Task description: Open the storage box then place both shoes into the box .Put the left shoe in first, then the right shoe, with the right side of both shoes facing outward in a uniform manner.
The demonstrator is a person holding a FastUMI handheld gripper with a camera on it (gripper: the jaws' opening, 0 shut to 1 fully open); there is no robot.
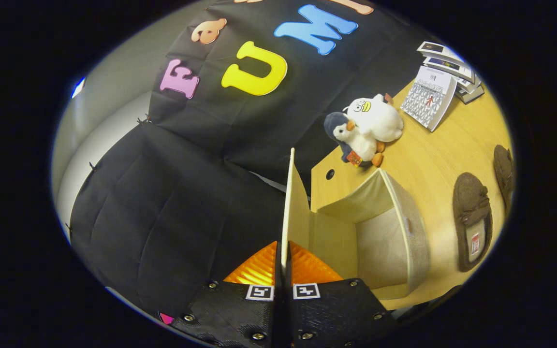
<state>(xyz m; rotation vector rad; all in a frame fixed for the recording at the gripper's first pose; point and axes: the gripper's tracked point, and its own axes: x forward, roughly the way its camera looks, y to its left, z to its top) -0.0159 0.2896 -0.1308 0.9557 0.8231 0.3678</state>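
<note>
Jaws clamped on lid (294, 203) edge-on

Hidden and cut-off parts around the open box

The thin beige lid (292, 203) runs edge-on into the closed fingers (283, 263), its lower end hidden between them. The further brown suede slipper (504, 173) is cut off at the view's rim. The near brown slipper's label (475, 243) is too small to read. The beige fabric storage box's (406, 227) floor is out of sight.
</note>
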